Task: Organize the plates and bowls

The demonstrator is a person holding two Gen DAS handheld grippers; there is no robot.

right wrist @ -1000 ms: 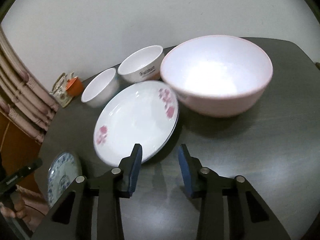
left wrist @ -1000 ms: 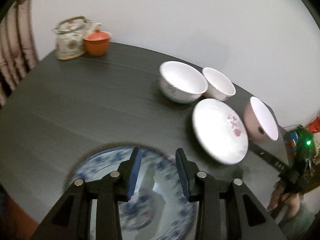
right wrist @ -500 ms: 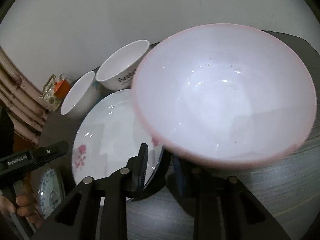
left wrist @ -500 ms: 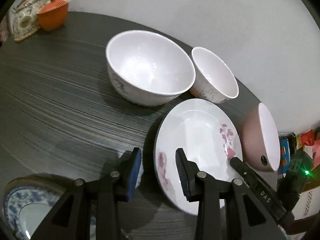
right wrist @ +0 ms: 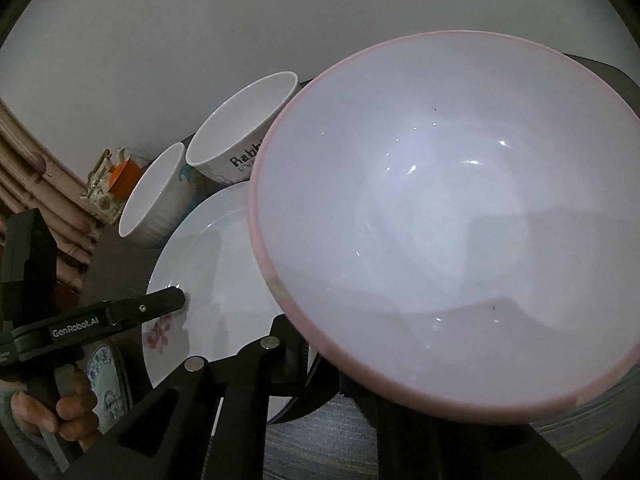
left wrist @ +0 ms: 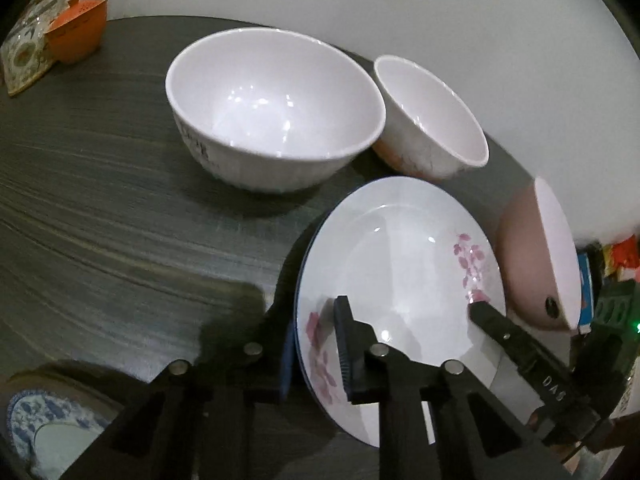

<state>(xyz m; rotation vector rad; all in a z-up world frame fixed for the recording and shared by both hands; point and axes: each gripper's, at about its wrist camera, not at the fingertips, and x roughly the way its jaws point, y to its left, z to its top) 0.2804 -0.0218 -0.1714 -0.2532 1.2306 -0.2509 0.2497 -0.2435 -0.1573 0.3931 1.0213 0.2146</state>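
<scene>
Your left gripper sits over the near rim of the white plate with pink flowers: one finger lies above the plate's inner face, the other below its outer edge, so the rim stands between them. Whether the pads actually press on it cannot be told. The plate is tilted, its near-left edge raised off the dark desk.

Your right gripper has the pink bowl by its near rim. The left finger is outside the wall and the right one is hidden behind the bowl, so the grip itself is not visible. The bowl is tipped up toward the camera and fills most of that view. In the left wrist view the same bowl stands on edge just right of the plate, with one finger of the right gripper reaching across the plate's right side.

Beyond the plate, a large white bowl with dark lettering stands on the desk, and a smaller white bowl sits just to its right, almost touching. At the far left are an orange cup and a patterned teapot. A blue-and-white plate lies at the near left corner. A pale wall backs the desk.
</scene>
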